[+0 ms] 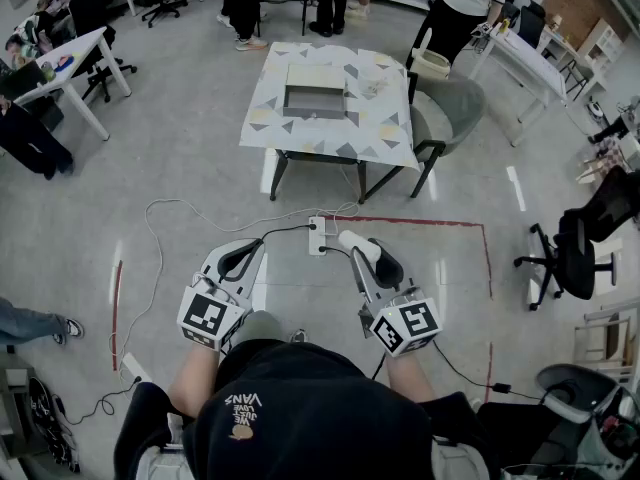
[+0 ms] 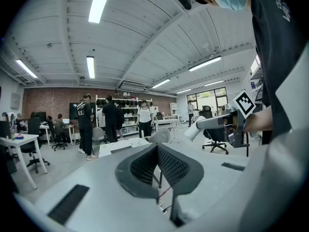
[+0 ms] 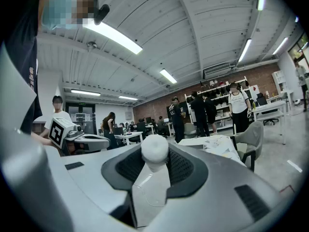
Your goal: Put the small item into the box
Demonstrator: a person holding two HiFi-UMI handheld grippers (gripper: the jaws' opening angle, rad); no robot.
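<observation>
**The small white thing is in the right gripper, far from the box**

The small white item [image 1: 352, 239] is below the middle of the head view. It sticks out of the front of the right gripper [image 1: 378, 266]. In the right gripper view the small white item [image 3: 154, 151] sits in the middle, with its round end up. The two black pads of the right gripper [image 3: 155, 164] squeeze it from both sides, so this gripper is grasping it.

The left gripper [image 1: 238, 258] is at the lower left of the middle in the head view, side by side with the right one. In the left gripper view the left gripper [image 2: 157, 164] has its two black pads pressed together with nothing between them. It is clenched and empty.

The box [image 1: 314, 115] is open and grey inside. It sits in the upper middle of the head view, on a table [image 1: 390, 133] with a cloth of coloured shapes. The box is well apart from both grippers.

A grey chair [image 1: 455, 103] stands just to the right of the table. On the floor between the table and the grippers lie a white power strip [image 1: 318, 236] and a red tape line [image 1: 420, 223].
</observation>
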